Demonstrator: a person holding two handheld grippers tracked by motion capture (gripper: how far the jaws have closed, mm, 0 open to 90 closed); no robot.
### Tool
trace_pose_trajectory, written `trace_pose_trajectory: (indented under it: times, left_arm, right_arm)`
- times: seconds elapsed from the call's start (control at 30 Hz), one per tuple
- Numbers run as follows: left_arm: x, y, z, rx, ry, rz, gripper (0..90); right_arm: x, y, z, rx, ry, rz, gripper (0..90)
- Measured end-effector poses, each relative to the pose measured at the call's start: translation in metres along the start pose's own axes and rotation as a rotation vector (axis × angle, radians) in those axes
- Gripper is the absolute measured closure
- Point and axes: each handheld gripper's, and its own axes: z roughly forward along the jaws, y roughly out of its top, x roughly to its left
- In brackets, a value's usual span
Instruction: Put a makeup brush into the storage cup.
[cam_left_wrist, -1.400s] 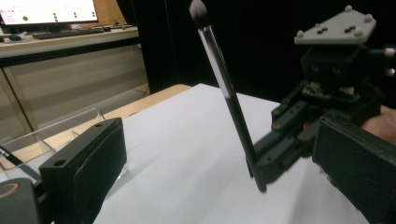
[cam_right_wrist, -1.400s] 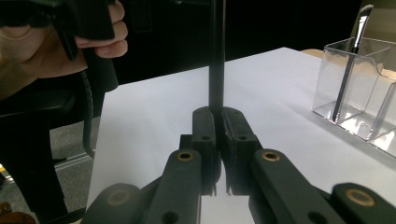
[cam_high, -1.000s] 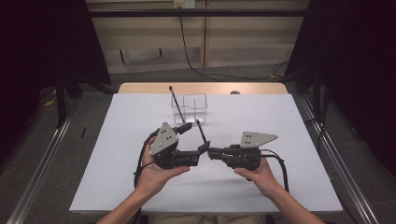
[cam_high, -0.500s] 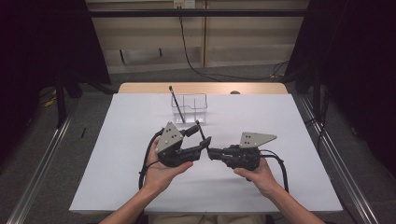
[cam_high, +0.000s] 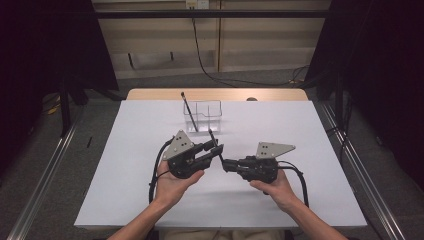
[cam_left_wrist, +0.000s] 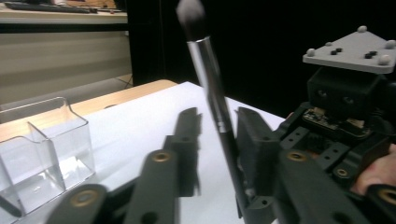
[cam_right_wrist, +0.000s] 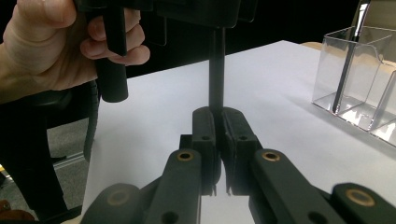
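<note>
1. Surface (cam_high: 125, 165): white top, fills mid-frame in the high view, wooden strip showing along its far edge.
2. Left claw (cam_high: 216, 148): centre-left of the high view, held in the person's left hand (cam_high: 172, 182), grey three-cornered plate on top. In the left gripper view its jaws stand apart; the brush handle sits against the right-hand jaw, the other jaw is clear of it. Not clamping.
3. Right claw (cam_high: 226, 164): centre-right of the high view, held in the right hand (cam_high: 275, 187), pointing toward frame left at the left claw. In the right gripper view its jaws are pressed together on the lower end of the brush handle — gripping it.
4. Clear organizer (cam_high: 205, 114): transparent, compartmented box, upper centre of the high view, on the surface beyond both claws. Sits at the lower left in the left gripper view, at the right edge in the right gripper view.
5. Makeup brush (cam_left_wrist: 212, 93): silver ferrule, dark bristle tip blurred at the top of the left gripper view, black handle. Stands near upright between the two claws, centre of the high view, off the surface.
6. Thin dark stick (cam_high: 189, 111): leans in the organizer's left compartment, top sticking out above the rim. Too small to identify.
</note>
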Motion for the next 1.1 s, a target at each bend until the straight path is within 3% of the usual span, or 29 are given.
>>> trace_pose_trajectory:
  times: [0.33, 0.47, 0.7, 0.9, 1.1]
  left_arm:
    - [0.0015, -0.0008, -0.0023, -0.007, -0.037, -0.041, 79.9]
    - [-0.0009, -0.0006, -0.0024, 0.003, -0.061, -0.037, 82.1]
    - [-0.0042, 0.0005, -0.0016, -0.007, -0.061, -0.021, 83.9]
    - [-0.007, -0.0001, 0.0032, -0.002, -0.088, -0.011, 83.9]
    - [-0.0037, 0.0007, 0.0012, -0.01, -0.068, -0.02, 83.9]
  right_arm:
    - [0.0017, -0.0008, 0.0022, 0.006, 0.001, -0.003, 84.9]
    - [0.003, -0.0017, 0.004, 0.01, 0.008, -0.008, 84.9]
    - [0.0035, -0.001, 0.0034, 0.003, 0.005, -0.011, 84.6]
    - [0.0039, 0.0001, 0.0025, -0.006, -0.004, -0.026, 80.3]
    - [0.0062, 0.0012, 0.0008, -0.01, -0.007, -0.033, 70.4]
